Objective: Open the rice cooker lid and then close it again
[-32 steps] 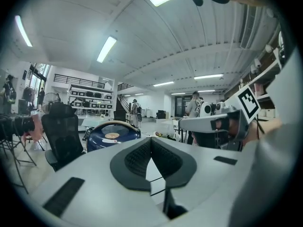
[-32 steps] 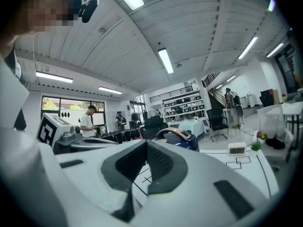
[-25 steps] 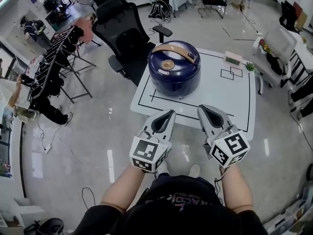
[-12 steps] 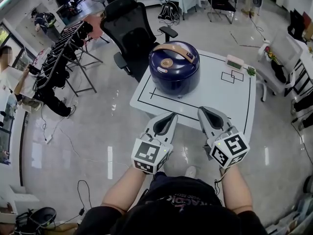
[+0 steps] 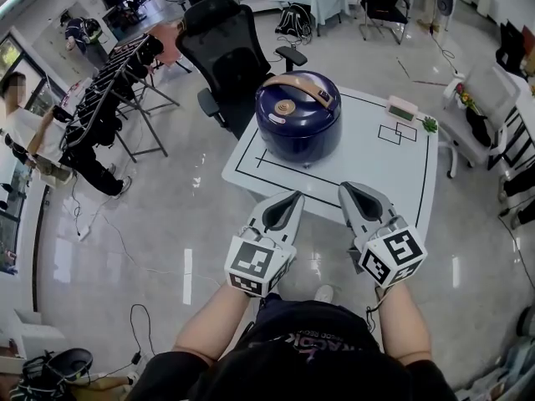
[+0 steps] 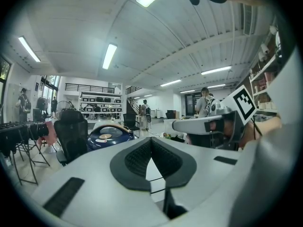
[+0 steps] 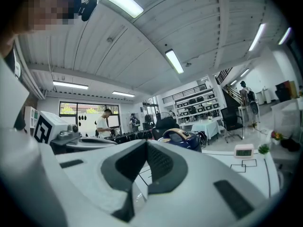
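barely moved, left hand-held gripper [image 5: 292, 195] and right hand-held gripper [image 5: 343, 186] closed, empty.

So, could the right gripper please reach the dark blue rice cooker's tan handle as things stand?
Probably yes: only bare white tabletop lies between the right gripper and the tan handle.

Left: your left gripper [image 5: 291, 195] has its jaws pressed together, empty, pointing away and slightly down | Right: your right gripper [image 5: 345, 188] has its jaws together, empty, level | Arms: you hold both forearms [image 5: 219, 320] forward, grippers side by side, apart.
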Demonstrator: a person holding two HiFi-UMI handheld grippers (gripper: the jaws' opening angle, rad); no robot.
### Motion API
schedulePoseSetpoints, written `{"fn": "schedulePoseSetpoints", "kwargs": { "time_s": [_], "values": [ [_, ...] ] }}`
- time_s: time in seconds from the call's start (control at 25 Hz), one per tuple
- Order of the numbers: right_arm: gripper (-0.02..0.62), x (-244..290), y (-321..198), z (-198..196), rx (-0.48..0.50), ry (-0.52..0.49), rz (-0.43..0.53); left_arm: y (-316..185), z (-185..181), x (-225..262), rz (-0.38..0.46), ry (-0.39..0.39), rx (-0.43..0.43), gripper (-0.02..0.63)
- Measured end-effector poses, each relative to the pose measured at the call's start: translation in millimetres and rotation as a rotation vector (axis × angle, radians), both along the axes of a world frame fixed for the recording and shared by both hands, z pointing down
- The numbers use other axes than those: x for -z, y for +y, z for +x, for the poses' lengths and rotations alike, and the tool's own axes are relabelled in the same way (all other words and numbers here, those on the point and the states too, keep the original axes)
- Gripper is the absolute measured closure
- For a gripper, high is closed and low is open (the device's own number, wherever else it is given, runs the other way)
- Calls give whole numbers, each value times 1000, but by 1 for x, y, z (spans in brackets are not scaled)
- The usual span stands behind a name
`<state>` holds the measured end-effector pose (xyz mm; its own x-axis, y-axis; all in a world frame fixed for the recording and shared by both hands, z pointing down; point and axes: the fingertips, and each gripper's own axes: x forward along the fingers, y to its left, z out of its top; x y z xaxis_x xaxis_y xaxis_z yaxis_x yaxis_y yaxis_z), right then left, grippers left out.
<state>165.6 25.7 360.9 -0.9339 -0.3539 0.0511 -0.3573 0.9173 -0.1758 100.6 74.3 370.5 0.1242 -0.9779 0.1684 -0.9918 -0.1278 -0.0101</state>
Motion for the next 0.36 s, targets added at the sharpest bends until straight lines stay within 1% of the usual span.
{"fn": "schedulePoseSetpoints", "kwargs": {
  "time_s": [0.36],
  "values": [
    [594,-1,1,8,2,-1,3,0,9,0,7,0,0,603]
  ]
}}
